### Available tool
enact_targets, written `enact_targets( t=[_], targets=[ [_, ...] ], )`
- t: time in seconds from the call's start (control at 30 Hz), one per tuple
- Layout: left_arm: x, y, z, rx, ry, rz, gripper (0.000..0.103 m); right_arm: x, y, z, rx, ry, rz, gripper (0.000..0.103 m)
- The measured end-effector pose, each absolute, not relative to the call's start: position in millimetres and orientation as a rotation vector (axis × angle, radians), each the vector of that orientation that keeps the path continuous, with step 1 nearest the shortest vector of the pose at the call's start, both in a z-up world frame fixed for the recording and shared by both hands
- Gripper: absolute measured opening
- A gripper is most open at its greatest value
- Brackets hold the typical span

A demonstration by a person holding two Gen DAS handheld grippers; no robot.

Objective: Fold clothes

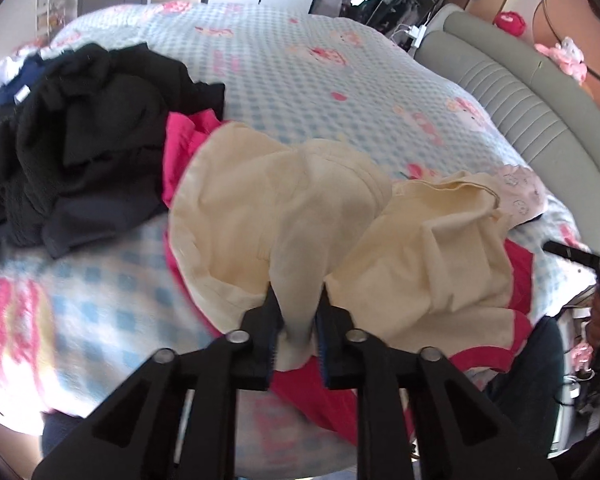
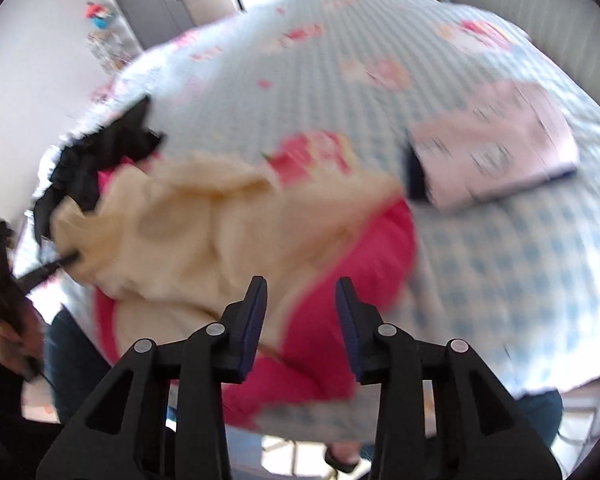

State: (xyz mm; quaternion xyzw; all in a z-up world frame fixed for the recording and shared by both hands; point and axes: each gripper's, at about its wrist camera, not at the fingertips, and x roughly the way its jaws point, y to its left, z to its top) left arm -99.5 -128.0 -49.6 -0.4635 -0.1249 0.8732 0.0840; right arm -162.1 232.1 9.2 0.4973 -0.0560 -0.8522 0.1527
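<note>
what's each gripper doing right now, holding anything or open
Left gripper: shut on a bunched fold of the cream garment.
Right gripper: open, holding nothing, above the pink garment.

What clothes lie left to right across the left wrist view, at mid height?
Black clothes pile → pink garment → cream garment, pinched by the left gripper → pale pink printed cloth.

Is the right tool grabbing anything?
No, the right tool is open, with only air between its fingers above the pink cloth.
</note>
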Motion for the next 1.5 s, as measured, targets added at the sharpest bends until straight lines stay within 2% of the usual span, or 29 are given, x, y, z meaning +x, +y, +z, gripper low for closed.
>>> enact_targets(
  t=[0.03, 0.07, 0.23, 0.3, 0.4, 0.43, 0.5, 0.53, 0.57, 0.6, 0.63, 0.7, 0.77, 0.9, 0.97, 1.03, 1.1, 1.17, 1.23, 1.3, 1.4, 1.5],
  targets=[
    [-99, -128, -52, -1.384, -0.383, 2.606, 0.050, -172, 222, 12, 1.406, -0.156, -2.427, 0.055],
    [-98, -126, -54, -1.384, -0.377, 2.621, 0.055, -182, 210, 14, 1.391, -0.146, -2.409, 0.064],
    [-101, -129, -68, -1.446, -0.366, 2.669, 0.059, -205, 153, 4, 1.382, -0.005, -2.345, 0.077],
    [-102, -134, -69, -1.441, -0.400, 2.665, 0.059, -214, 136, -13, 1.407, 0.115, -2.371, 0.082],
    [-105, -137, -66, -1.392, -0.412, 2.658, 0.064, -220, 136, -33, 1.459, 0.234, -2.459, 0.083],
    [-107, -137, -66, -1.372, -0.404, 2.662, 0.066, -222, 144, -37, 1.472, 0.193, -2.480, 0.084],
    [-115, -141, -68, -1.341, -0.435, 2.667, 0.065, -233, 170, -50, 1.497, -0.076, -2.487, 0.091],
    [-120, -142, -68, -1.318, -0.458, 2.666, 0.047, -239, 182, -58, 1.504, -0.226, -2.476, 0.092],
    [-124, -142, -65, -1.283, -0.472, 2.667, 0.027, -246, 188, -66, 1.529, -0.346, -2.435, 0.081],
    [-128, -141, -58, -1.261, -0.469, 2.683, 0.008, -253, 193, -74, 1.562, -0.451, -2.377, 0.064],
    [-133, -141, -51, -1.238, -0.466, 2.700, 0.007, -261, 197, -82, 1.592, -0.555, -2.316, 0.041],
    [-138, -144, -29, -1.159, -0.444, 2.752, 0.007, -262, 193, -69, 1.510, -0.505, -2.322, 0.027],
    [-135, -154, 0, -1.053, -0.436, 2.815, 0.007, -262, 193, -47, 1.435, -0.454, -2.333, 0.021],
    [-119, -185, 59, -0.844, -0.472, 2.925, 0.007, -244, 216, 21, 1.210, -0.427, -2.476, 0.019],
    [-109, -205, 86, -0.742, -0.549, 2.934, 0.007, -224, 236, 64, 1.027, -0.489, -2.512, 0.019],
    [-102, -215, 110, -0.655, -0.525, 2.964, 0.007, -203, 255, 107, 0.845, -0.541, -2.526, 0.019],
    [-100, -218, 125, -0.617, -0.431, 3.025, 0.007, -184, 257, 142, 0.751, -0.428, -2.570, 0.019],
    [-102, -222, 120, -0.666, -0.367, 3.100, 0.007, -163, 243, 159, 0.722, -0.174, -2.615, 0.019],
    [-111, -233, 92, -0.837, -0.395, 3.104, 0.008, -150, 221, 146, 0.797, 0.079, -2.603, 0.021],
    [-117, -240, 52, -1.022, -0.443, 3.058, 0.008, -148, 209, 96, 1.027, 0.209, -2.505, 0.022],
    [-118, -237, 10, -1.199, -0.443, 3.005, 0.008, -155, 218, 7, 1.421, 0.143, -2.366, 0.023],
    [-116, -237, -10, -1.287, -0.434, 2.994, 0.008, -158, 237, -20, 1.525, -0.023, -2.330, 0.035]
  ],
)
